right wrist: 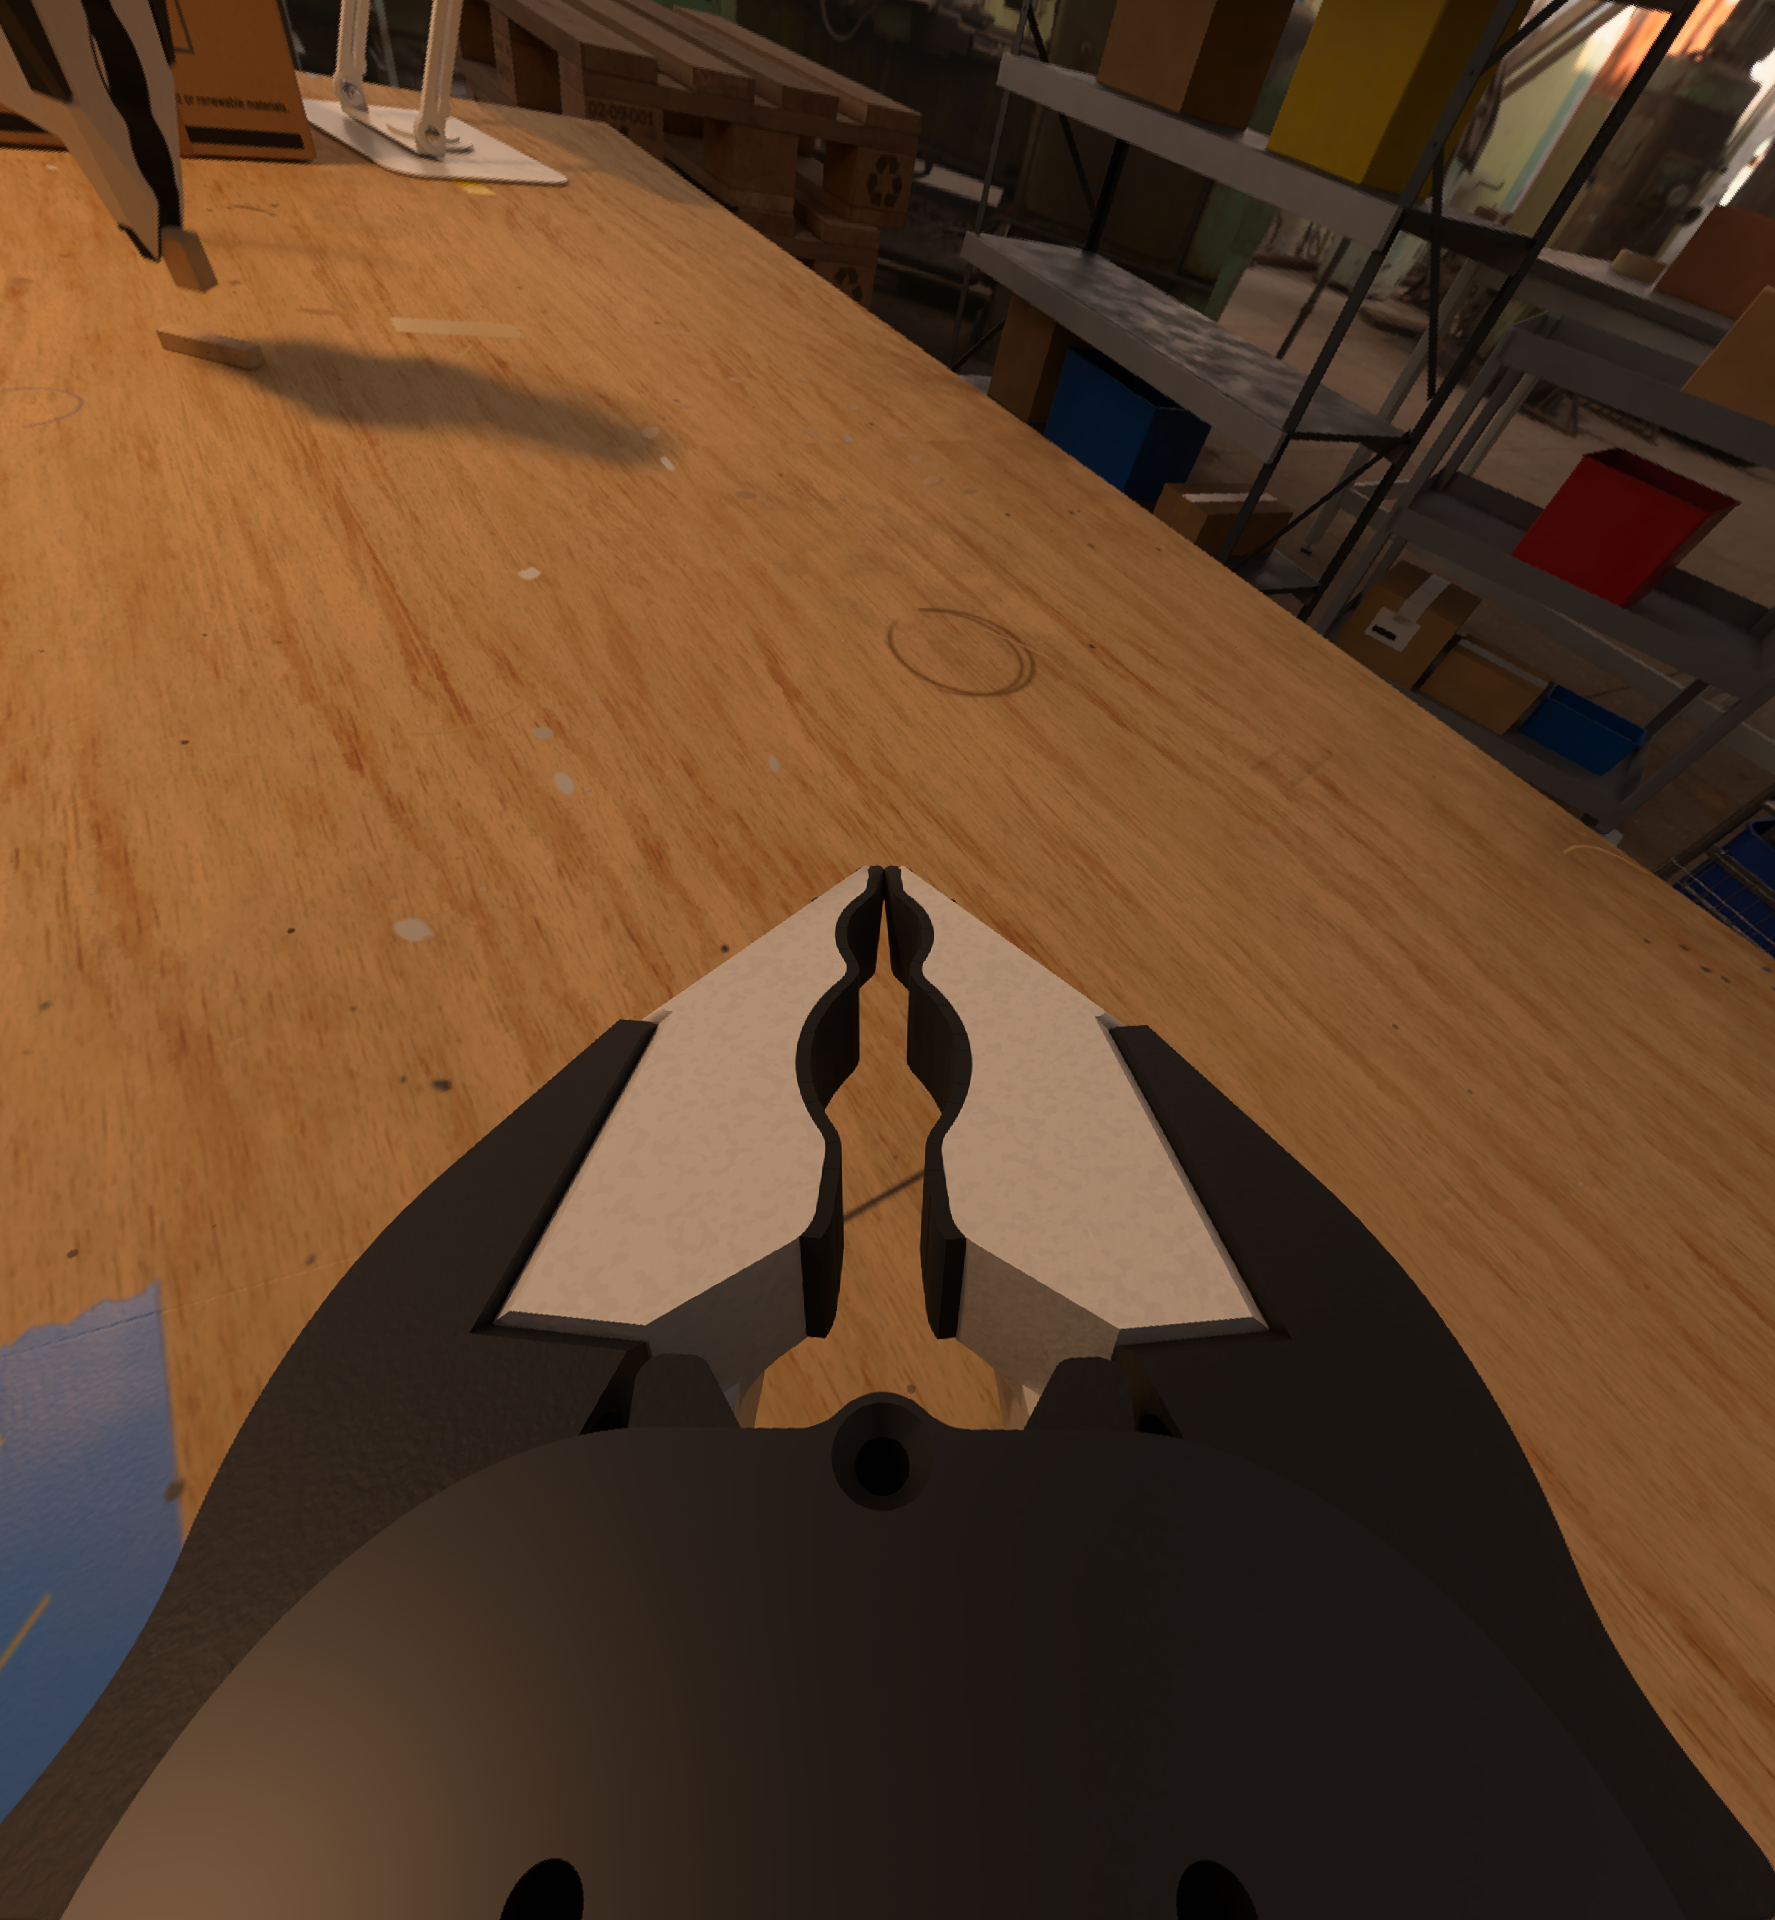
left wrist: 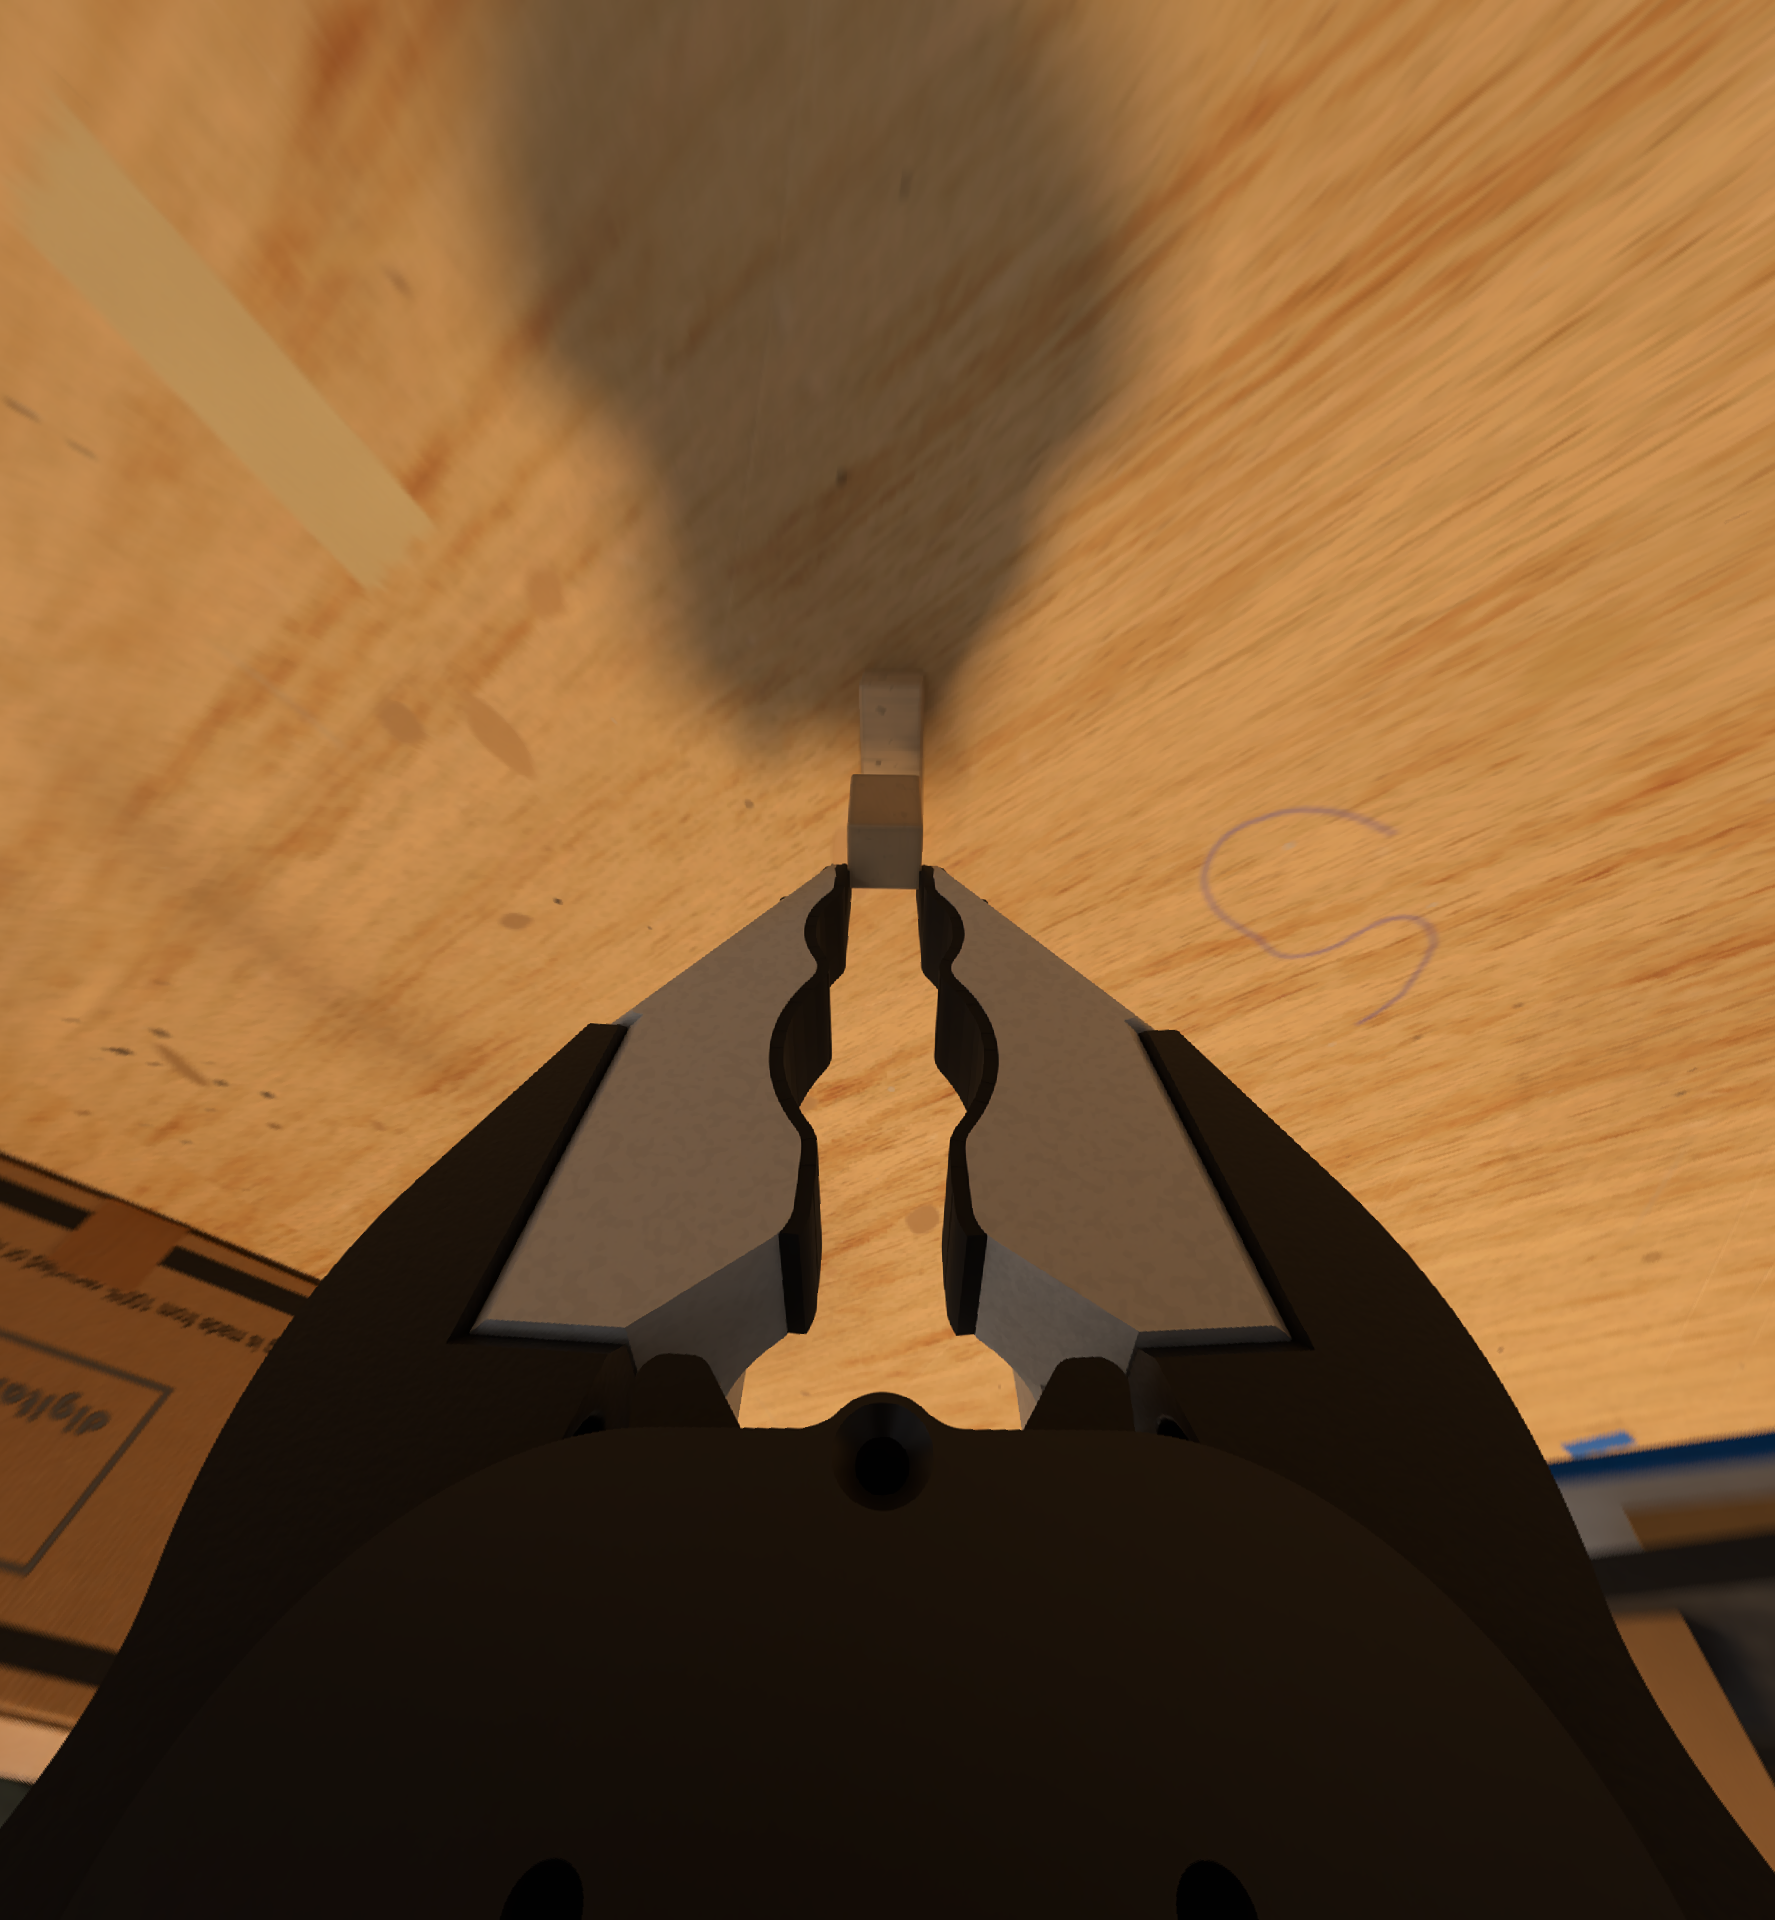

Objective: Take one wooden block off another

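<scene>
My left gripper (left wrist: 884,876) is shut on a small pale wooden block (left wrist: 884,844) held at its fingertips, above the wooden table. A second flat wooden block (left wrist: 890,720) lies on the table just beyond and below it. In the right wrist view the left gripper (right wrist: 168,244) shows at the far left, holding the block (right wrist: 189,258) lifted clear above the flat block (right wrist: 211,349) on the table. My right gripper (right wrist: 883,878) is shut and empty, low over the table and far from both blocks.
The wooden table (right wrist: 654,644) has its right edge running diagonally. Cardboard boxes (right wrist: 239,94) and a white metal stand (right wrist: 426,135) sit at the far end. Shelves with coloured bins (right wrist: 1621,525) stand off the right. A cardboard box (left wrist: 41,1403) lies near the left gripper.
</scene>
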